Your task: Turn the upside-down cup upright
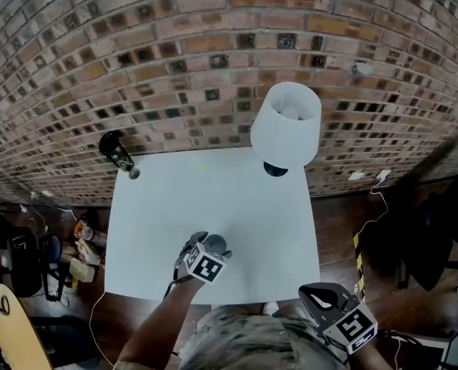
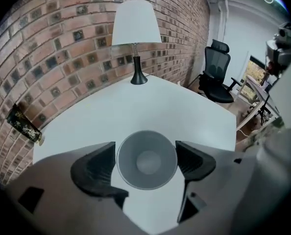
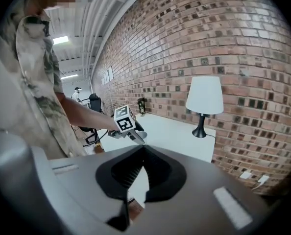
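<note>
left tongs (image 2: pixel 146 155) clamped on cup (image 2: pixel 146 166) | cup empty, mouth facing them | right tongs (image 3: pixel 144 153) together, off table (image 1: pixel 156 230)

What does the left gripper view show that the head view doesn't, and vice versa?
Left gripper view only: the cup's open mouth facing the camera, with the jaws against both its sides, and an office chair. Head view only: the right gripper, just off the table's near right corner, and clutter on the floor. Both: table, lamp, brick wall.
</note>
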